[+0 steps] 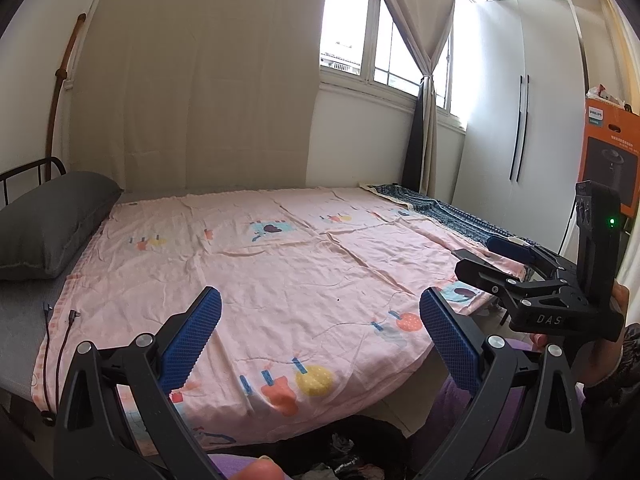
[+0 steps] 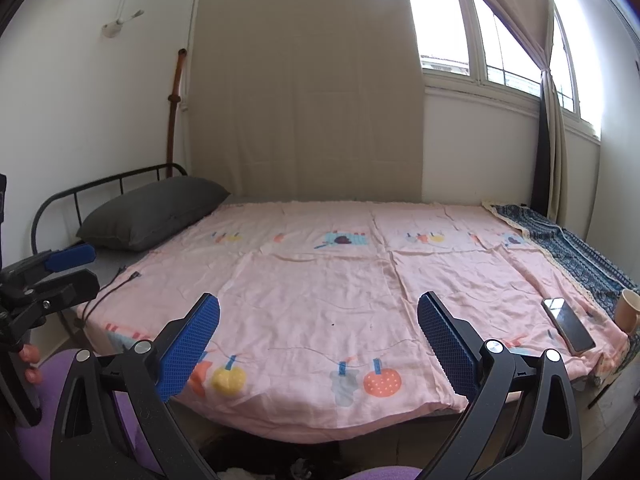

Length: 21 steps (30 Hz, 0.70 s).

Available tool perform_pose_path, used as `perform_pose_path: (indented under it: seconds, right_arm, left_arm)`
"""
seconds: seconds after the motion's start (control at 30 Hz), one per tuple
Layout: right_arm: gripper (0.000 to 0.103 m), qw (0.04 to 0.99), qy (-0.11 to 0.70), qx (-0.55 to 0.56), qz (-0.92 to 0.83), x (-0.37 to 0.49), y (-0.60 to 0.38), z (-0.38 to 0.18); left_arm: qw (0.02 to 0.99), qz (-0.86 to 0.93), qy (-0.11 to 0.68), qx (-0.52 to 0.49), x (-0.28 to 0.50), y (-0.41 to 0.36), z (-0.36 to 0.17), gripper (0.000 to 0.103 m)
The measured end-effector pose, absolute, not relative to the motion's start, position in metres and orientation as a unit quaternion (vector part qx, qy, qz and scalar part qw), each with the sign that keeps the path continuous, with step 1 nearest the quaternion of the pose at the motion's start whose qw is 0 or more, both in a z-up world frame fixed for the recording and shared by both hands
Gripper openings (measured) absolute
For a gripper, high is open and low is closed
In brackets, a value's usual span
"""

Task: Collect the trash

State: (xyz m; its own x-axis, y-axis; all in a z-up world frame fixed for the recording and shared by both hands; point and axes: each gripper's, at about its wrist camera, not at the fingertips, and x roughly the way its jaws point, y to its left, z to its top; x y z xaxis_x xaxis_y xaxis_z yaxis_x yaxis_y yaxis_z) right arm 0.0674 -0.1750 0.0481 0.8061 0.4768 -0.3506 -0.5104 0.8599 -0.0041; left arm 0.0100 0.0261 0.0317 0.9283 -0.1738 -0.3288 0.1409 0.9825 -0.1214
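Item 1, trash: we find no clear loose piece on the pink sheet (image 2: 320, 280); a dark bin or bag (image 1: 352, 448) sits at the bed's foot below us, holding crumpled scraps, too dim to identify. We judge such scraps light, soft and crushable, best pinched at a bunched edge

Item 2, left gripper (image 1: 320, 336): fingers spread wide, nothing between them, over the sheet's near edge

Item 3, right gripper (image 2: 318, 336): likewise spread, empty

Item 4, bed contents, probably not trash: phone (image 2: 568, 324) flat near the right edge, cup (image 2: 628, 310) just beside it, grey pillow (image 2: 156, 212) at the head, 2 cable ends (image 1: 62, 314) on the left edge, blue patterned cloth (image 2: 576, 256) along the far side
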Motion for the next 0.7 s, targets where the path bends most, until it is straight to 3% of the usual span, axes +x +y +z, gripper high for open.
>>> perform_pose_path:
  seconds: [0.7]
  right_arm:
    - [0.095, 0.952, 0.185, -0.035, 0.242, 0.077, -0.186, 0.05]
  left_arm:
    - [0.976, -0.047, 0.201, -0.076, 0.018, 0.036, 0.034, 0.097]
